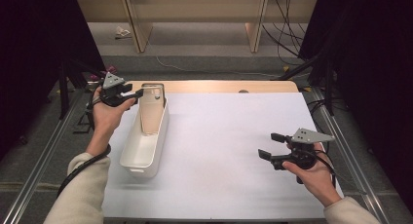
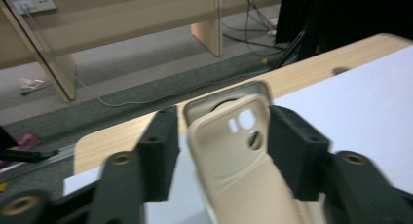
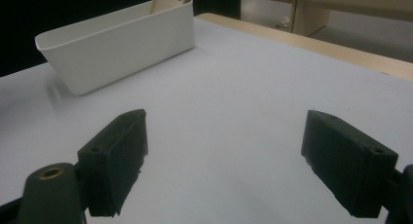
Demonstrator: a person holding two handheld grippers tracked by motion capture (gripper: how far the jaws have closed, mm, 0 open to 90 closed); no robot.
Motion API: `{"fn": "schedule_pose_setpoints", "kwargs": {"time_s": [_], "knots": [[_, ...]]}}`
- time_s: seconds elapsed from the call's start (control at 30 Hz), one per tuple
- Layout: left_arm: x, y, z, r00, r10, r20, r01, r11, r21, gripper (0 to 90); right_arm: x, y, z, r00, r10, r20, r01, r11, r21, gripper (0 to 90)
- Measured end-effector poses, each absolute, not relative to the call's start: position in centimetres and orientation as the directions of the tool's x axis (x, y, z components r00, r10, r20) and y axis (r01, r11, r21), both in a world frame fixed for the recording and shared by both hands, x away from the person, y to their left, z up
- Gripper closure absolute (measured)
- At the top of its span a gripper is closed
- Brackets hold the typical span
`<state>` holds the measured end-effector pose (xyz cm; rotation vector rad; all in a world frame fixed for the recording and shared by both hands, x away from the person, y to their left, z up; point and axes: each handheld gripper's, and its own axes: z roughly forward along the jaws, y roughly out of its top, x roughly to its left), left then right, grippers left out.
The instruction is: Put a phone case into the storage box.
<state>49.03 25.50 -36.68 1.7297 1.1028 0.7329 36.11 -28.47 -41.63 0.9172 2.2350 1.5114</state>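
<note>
Where the beige, smooth plastic phone case [image 2: 234,156] leans in the white oblong plastic bin [image 1: 139,153], its lower end is hidden. Left gripper [image 2: 221,136] jaws straddle the case's top, gaps showing either side. Right gripper [image 3: 224,156] gapes wide, empty.

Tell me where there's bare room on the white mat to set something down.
The widest bare stretch of the white mat lies between the white bin and the right gripper, running to the wooden table edge. The near strip is bare too. It's crowded at the far left: the left gripper stands at the phone case propped in the bin.
</note>
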Motion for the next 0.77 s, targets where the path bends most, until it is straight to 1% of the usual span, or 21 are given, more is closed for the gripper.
{"fn": "schedule_pose_setpoints", "kwargs": {"time_s": [0.1,0.2,0.27,0.33,0.43,0.53,0.63,0.77], "knots": [[48.1,25.2,-36.0,0.44,0.898,-0.029,0.378,-0.156,0.913,29.5,36.1,-28.5,-41.7,-0.754,0.648,0.108,0.343,0.247,0.906,17.8],[47.0,24.8,-35.6,0.462,0.887,-0.022,0.389,-0.18,0.903,15.9,36.1,-28.5,-41.7,-0.753,0.649,0.11,0.346,0.249,0.905,17.8],[46.3,24.5,-35.4,0.475,0.88,-0.021,0.384,-0.186,0.904,12.7,36.1,-28.5,-41.6,-0.753,0.649,0.107,0.344,0.25,0.905,17.8],[45.4,24.2,-35.2,0.486,0.873,-0.037,0.39,-0.179,0.903,6.3,36.1,-28.5,-41.6,-0.753,0.649,0.106,0.343,0.251,0.905,17.7],[43.3,23.4,-35.2,0.509,0.858,-0.07,0.393,-0.16,0.906,0.0,36.2,-28.6,-41.7,-0.75,0.652,0.108,0.348,0.251,0.903,17.7],[40.7,22.0,-36.1,0.534,0.841,-0.089,0.395,-0.154,0.906,0.0,36.2,-28.6,-41.8,-0.748,0.655,0.108,0.353,0.254,0.901,17.8],[38.1,20.8,-37.3,0.561,0.824,-0.084,0.394,-0.176,0.902,0.0,36.2,-28.6,-41.8,-0.749,0.654,0.109,0.353,0.255,0.9,17.8],[35.6,20.3,-38.7,0.564,0.82,-0.098,0.379,-0.152,0.913,0.0,36.2,-28.6,-41.7,-0.754,0.648,0.106,0.348,0.257,0.902,17.8]]}}
